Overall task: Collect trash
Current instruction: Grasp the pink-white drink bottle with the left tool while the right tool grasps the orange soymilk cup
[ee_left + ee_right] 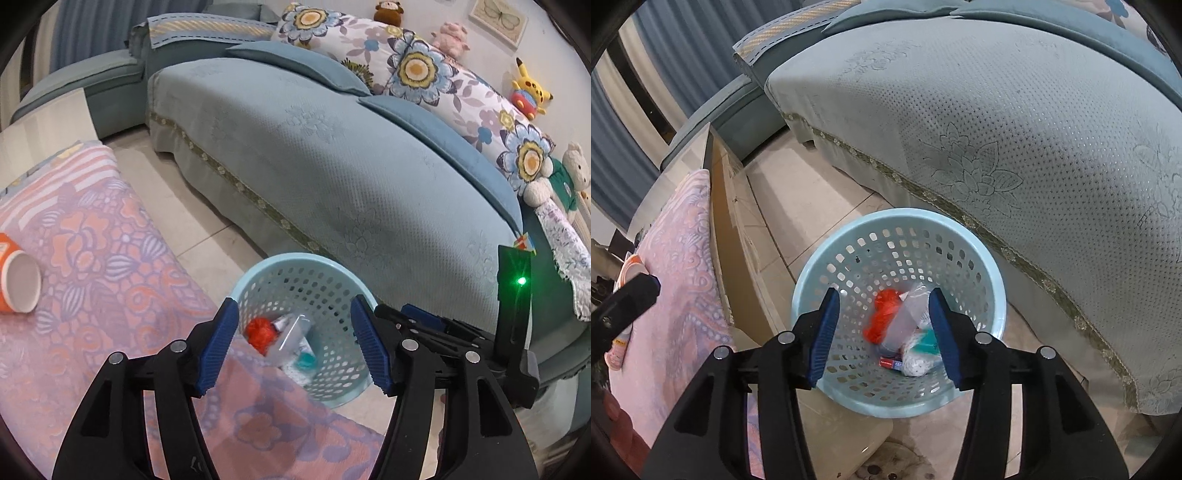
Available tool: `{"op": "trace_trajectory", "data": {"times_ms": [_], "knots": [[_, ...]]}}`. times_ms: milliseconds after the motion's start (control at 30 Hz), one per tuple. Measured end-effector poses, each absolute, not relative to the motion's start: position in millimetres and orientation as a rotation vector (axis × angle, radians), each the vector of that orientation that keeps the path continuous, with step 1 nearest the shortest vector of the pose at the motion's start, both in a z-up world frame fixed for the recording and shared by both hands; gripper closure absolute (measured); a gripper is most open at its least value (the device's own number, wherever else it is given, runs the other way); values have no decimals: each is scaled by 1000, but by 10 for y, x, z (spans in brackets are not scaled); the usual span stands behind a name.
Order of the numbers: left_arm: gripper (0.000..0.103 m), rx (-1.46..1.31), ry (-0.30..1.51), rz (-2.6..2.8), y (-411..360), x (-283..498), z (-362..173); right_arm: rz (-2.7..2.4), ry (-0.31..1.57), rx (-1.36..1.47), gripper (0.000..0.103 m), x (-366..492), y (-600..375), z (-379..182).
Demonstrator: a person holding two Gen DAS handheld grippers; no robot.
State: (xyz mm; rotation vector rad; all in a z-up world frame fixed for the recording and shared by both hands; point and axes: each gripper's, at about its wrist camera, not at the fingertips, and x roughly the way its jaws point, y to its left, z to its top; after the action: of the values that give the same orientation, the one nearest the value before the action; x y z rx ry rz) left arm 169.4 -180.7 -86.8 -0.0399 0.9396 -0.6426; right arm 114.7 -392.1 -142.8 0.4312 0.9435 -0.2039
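A light blue perforated trash basket (258, 273) (812, 273) stands on the tiled floor between the table and the sofa. Inside lie a red crumpled wad (260, 332) (884, 314), a clear plastic bag (291, 332) (910, 310), a white and teal wad (918, 354) and a small red box (890, 363). My left gripper (293, 345) is open and empty, above the table's edge beside the basket. My right gripper (884, 330) is open and empty, directly above the basket. An orange paper cup (16, 275) lies on its side on the table at the left.
The table carries a pink floral cloth (110, 258) (679, 258). A teal sofa (332, 166) (1015, 129) with floral pillows and plush toys runs close behind the basket. The left gripper's body (620, 310) shows at the right wrist view's left edge.
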Motion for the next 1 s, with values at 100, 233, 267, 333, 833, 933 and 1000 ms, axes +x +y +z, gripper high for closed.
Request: {"op": "trace_trajectory", "data": {"times_ms": [100,233,267,333,833,933,1000], "knots": [[42,-49,927,-631,-1699,1682,-802,-197,936,418,56,1144,-3893,-1374],[42,-81,910,-610,-1478,1644,-699,-159,906,386,56,1157,-3721,-1205],[42,-91,901,-601,-1386,1634,-659,-145,898,377,56,1167,-3664,-1154],[42,-108,881,-579,-1206,1608,-580,-106,875,352,56,1197,-3507,-1023],[36,-167,805,-190,1029,1573,-317,270,792,132,56,1748,-1722,-536],[31,-193,835,-162,1452,1671,-363,355,801,106,56,1960,-1403,-541],[31,-180,846,-135,1651,1740,-409,396,810,84,56,2112,-1189,-552]]}}
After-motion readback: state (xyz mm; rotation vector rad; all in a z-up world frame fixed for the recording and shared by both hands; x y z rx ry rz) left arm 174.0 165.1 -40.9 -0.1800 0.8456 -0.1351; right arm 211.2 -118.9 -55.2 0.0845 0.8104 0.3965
